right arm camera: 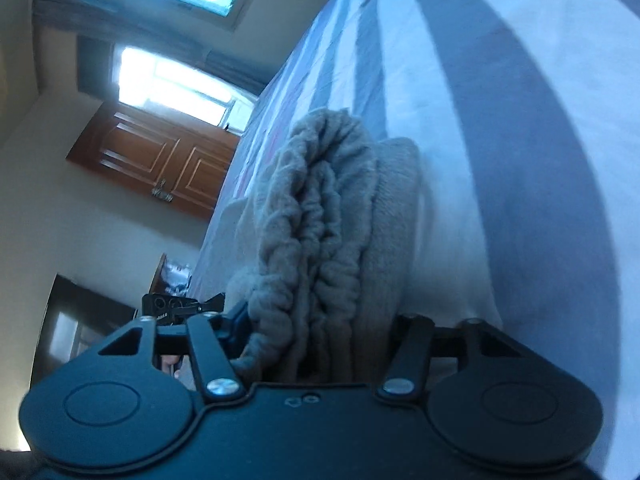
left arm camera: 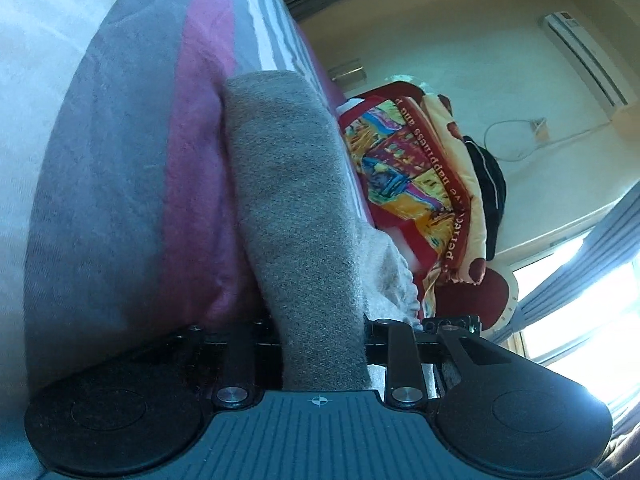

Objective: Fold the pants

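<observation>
The left gripper is clamped on a flat grey leg of the pants: the cloth fills the gap between its 2 jaws and runs forward from them across the bed. The fingertips themselves are hidden under the fabric. To the right of that leg a paler, gathered edge of the same garment shows, partly cut off behind the gripper frame.

The right gripper is closed on a thick bundle of the pants; the ruffled elastic waistband and several folded layers are bunched between its jaws and stand up from them. Its fingertips are also buried in cloth. The bundle rests against the bed, whose cover is striped in grey, white and pink.

No container is in view. Beside the pants in the left view lies a heap of bedding in red, yellow and cream with printed lettering that is only partly readable, and a dark item behind it that is hard to identify. An air conditioner hangs on the wall, and bright windows wash out the lower right.

In the right view a wooden door and windows are blurred. A black device, partly hidden by the gripper frame, sits at the bed's edge.
</observation>
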A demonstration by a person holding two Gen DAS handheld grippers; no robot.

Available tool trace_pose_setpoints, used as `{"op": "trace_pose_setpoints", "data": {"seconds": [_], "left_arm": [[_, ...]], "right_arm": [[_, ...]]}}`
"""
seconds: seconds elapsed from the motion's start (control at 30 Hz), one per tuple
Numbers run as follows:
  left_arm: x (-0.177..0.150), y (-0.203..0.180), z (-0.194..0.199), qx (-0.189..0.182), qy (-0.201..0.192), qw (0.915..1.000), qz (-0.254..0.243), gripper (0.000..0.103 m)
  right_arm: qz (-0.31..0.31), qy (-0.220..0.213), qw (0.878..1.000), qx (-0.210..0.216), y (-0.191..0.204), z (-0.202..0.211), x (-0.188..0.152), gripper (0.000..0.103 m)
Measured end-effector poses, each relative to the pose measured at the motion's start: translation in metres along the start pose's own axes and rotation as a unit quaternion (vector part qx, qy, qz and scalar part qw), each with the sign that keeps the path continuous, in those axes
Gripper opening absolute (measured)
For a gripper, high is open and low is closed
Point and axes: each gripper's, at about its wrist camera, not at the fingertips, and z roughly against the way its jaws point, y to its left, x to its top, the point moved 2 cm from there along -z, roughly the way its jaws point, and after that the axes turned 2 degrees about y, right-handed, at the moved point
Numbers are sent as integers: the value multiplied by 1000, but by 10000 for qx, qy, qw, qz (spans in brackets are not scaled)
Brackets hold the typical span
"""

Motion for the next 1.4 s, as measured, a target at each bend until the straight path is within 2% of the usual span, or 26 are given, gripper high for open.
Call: {"op": "trace_pose_setpoints", "data": {"seconds": [0.13,0.3,0.4,0.53,0.7,0.8,0.97,1.13,1.27,1.4], "left_arm": [[-2,-9,4,-47,-106,9998,-133,26],[0,-38,24,-394,-323,9978,-429,26],[18,-50,45,-499,-574,9956,-550,26],[60,-55,68,-444,-885,9927,-685,26],[111,-30,83,-225,-1135,9918,-550,26],[132,-10,89,-89,-1188,9918,-472,26],[155,19,79,265,-965,9940,-442,26],[164,46,66,535,-664,9956,-377,26],[158,62,65,402,-700,9964,-272,27],[155,67,63,406,-735,9961,-260,27]], "right_arm": [[104,21,9999,-50,10,6,1,48],[386,-64,9991,178,41,13,9,46],[615,-88,9976,294,63,12,26,46],[807,-95,9954,508,82,-8,66,46],[762,-49,9959,481,88,-62,129,46],[804,43,9960,380,87,-90,153,46],[797,247,9962,261,72,-115,163,46],[612,300,9974,226,51,-125,163,46],[495,391,9980,39,28,-129,158,44],[377,290,9987,197,16,-128,150,45]]}}
